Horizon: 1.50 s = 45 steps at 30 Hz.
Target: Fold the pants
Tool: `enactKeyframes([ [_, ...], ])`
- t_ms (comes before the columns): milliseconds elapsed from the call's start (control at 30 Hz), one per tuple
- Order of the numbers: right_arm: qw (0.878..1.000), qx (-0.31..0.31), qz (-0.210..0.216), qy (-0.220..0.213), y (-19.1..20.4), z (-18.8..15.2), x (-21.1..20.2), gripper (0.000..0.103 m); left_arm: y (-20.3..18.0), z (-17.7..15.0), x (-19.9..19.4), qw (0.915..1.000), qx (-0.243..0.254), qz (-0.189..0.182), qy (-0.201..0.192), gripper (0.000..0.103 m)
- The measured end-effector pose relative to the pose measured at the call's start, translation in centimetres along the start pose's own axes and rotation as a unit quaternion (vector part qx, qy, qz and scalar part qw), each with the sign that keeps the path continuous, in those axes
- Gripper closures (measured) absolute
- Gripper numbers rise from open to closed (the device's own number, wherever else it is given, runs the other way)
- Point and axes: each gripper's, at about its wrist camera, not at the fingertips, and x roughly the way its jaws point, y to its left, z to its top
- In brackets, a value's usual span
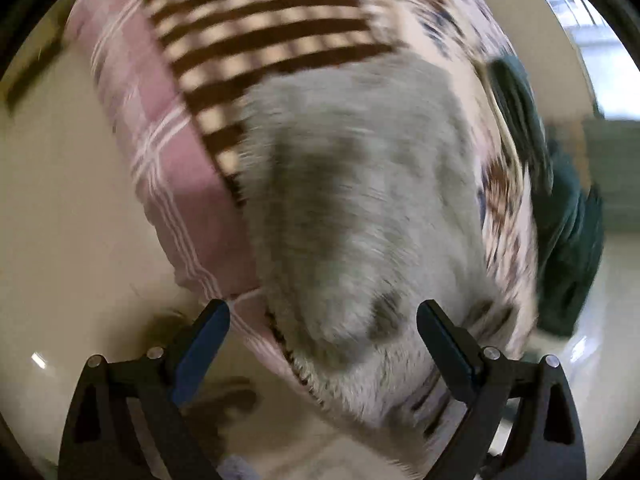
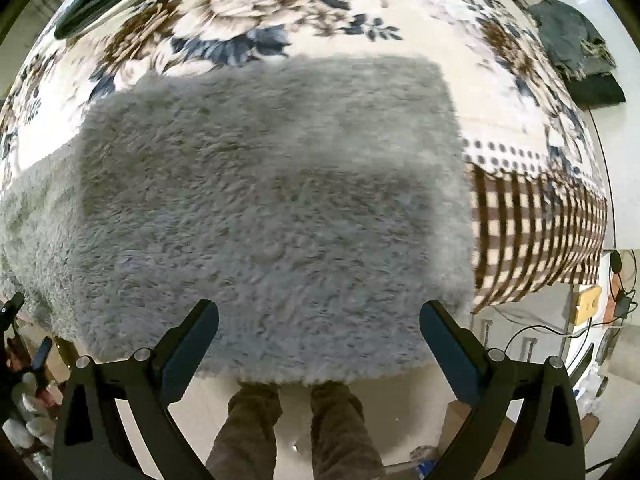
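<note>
Both the left gripper (image 1: pixel 323 322) and right gripper (image 2: pixel 319 322) are being held open, empty, over the fluffy grey pants (image 2: pixel 256 208) — only one layer could get pinched, and the fold spoiled.

Bed covering (image 2: pixel 400 8): cream, brown and blue floral print, brown check border (image 2: pixel 536 236) hanging over edge. Pink sheet (image 1: pixel 168 160) with white stripes showing beneath at bed side. Floor (image 1: pixel 60 208) pale cream, glossy, light reflections on it. Dark green cloth (image 1: pixel 560 216) off bed's far side; dark grey garment heap (image 2: pixel 576 48) on floor. Cables and yellow box (image 2: pixel 586 304) by wall at right. Bright window area (image 1: pixel 600 40) at upper right.
</note>
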Motion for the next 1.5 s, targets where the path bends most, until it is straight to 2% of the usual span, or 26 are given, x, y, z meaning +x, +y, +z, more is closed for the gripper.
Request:
enactKeyframes([
  [100,1.0,-0.003,0.001,0.006,1.2,0.4,0.0,0.001,1.9,0.6,0.3,0.9985,-0.047,-0.024,-0.016,0.008],
  [200,1.0,-0.011,0.003,0.012,2.5,0.9,0.0,0.001,2.3,1.4,-0.5,0.9952,-0.064,-0.051,-0.054,0.008],
  [300,1.0,-0.011,0.009,0.018,3.5,1.3,0.0,0.001,1.0,2.4,-2.0,0.9933,-0.027,-0.041,-0.105,0.008],
  [400,1.0,-0.017,0.009,0.017,4.7,1.4,-0.3,0.001,-0.9,3.5,-2.1,0.9911,0.048,0.001,-0.124,0.008],
  [433,1.0,-0.022,0.008,0.016,5.3,1.5,-0.4,0.001,-1.4,4.0,-1.9,0.9895,0.069,0.012,-0.127,0.008],
  [533,0.999,-0.033,0.001,0.01,6.4,1.4,-0.6,0.001,-1.6,5.5,-0.8,0.9888,0.088,0.018,-0.119,0.008],
  [667,0.999,-0.033,0.007,0.016,7.1,1.3,-0.4,0.001,-0.8,6.7,1.4,0.9927,0.078,0.022,-0.09,0.008],
  [800,0.999,-0.034,0.002,0.014,7.5,1.3,-0.3,0.001,-0.5,6.6,1.7,0.9942,0.065,0.002,-0.086,0.008],
  [833,0.999,-0.032,0.001,0.015,7.4,1.3,-0.3,0.001,-0.5,6.4,1.5,0.9939,0.064,-0.007,-0.089,0.014],
  [867,0.999,-0.03,0.001,0.014,7.4,1.4,-0.3,0.001,-0.5,6.2,1.2,0.9928,0.07,-0.017,-0.096,0.03],
  [900,1.0,-0.028,0.001,0.014,7.3,1.4,-0.2,0.001,-0.8,6.1,1.1,0.9916,0.077,-0.024,-0.101,0.042],
  [933,1.0,-0.026,0.002,0.014,7.2,1.5,-0.2,0.001,-1.2,5.8,0.8,0.9895,0.089,-0.034,-0.108,0.064],
  [1067,1.0,-0.014,0.003,0.01,6.5,1.6,0.1,0.001,-2.9,4.5,-0.6,0.9813,0.132,-0.035,-0.136,0.073],
  [1300,1.0,0.004,-0.022,-0.017,3.8,2.1,-0.5,0.001,-7.5,2.4,-3.7,0.9705,0.181,-0.037,-0.155,0.075],
  [1500,0.999,0.016,-0.016,-0.037,1.0,2.6,-2.1,0.001,-13.4,-1.0,-5.4,0.958,0.239,-0.038,-0.154,0.075],
])
